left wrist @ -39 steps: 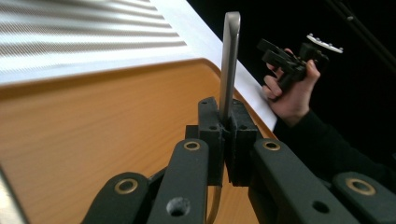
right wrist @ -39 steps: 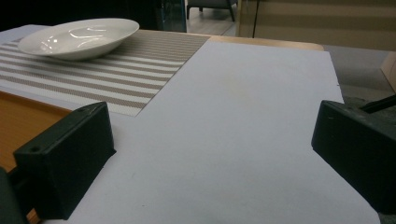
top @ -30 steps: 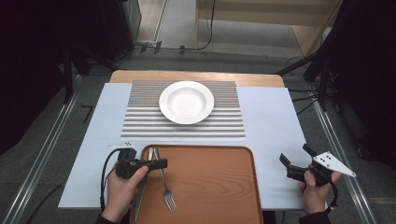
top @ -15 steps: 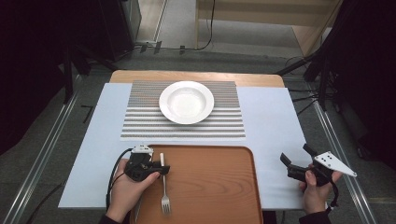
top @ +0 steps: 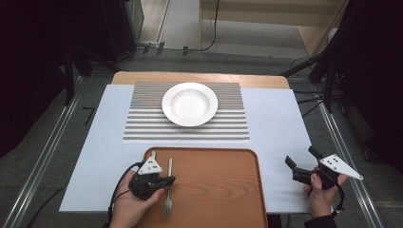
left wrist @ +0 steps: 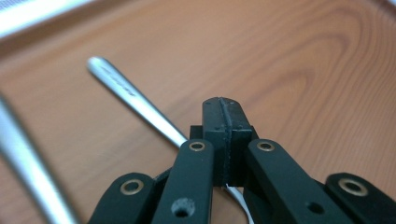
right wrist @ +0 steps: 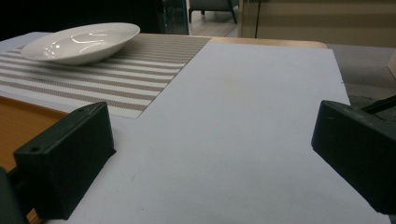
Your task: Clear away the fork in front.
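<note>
A: Fork (top: 167,190) status?
B: On the wooden tray (top: 223,190), under my left gripper (top: 164,181). Jaws just closed, clamped on its handle; the handle runs out past my tips, tines back toward me.
A: Right side?
B: Right gripper (top: 298,166) spread wide, holding nothing, over the white sheet (right wrist: 243,116). Plate (right wrist: 81,42) ahead-left of it.
</note>
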Demonstrator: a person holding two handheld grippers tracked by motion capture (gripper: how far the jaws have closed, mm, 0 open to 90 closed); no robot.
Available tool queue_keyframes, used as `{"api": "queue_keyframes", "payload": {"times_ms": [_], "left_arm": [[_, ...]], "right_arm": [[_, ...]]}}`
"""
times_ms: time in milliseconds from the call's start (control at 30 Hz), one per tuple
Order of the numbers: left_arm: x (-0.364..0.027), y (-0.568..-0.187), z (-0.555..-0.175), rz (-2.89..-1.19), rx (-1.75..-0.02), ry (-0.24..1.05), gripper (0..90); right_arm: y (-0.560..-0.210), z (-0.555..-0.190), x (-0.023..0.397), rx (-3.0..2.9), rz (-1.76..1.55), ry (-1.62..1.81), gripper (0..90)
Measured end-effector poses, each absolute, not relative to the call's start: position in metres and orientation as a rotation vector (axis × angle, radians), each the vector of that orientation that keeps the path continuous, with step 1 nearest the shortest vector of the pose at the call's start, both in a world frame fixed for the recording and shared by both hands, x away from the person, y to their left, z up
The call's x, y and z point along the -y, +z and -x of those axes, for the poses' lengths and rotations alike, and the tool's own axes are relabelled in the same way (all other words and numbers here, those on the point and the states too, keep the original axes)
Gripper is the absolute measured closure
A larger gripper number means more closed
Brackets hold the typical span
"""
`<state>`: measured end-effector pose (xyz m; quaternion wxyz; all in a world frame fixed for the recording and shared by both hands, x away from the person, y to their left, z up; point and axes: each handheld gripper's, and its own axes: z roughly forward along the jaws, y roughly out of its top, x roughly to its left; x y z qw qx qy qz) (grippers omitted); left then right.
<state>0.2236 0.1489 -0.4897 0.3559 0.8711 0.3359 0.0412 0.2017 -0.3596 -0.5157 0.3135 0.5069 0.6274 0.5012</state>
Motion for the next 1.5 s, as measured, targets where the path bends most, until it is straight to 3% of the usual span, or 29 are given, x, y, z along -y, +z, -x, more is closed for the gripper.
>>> {"api": "queue_keyframes", "payload": {"times_ms": [1267, 1500], "left_arm": [[-0.166, -0.491, -0.261, -2.142, -0.995, 0.189, 88.9], [-0.176, -0.474, -0.270, -2.030, -0.967, 0.222, 59.6]], "right_arm": [[-0.516, -0.202, 0.358, -1.656, -1.331, 1.310, 0.0], [-0.516, -0.202, 0.357, -1.659, -1.326, 1.305, 0.0]]}}
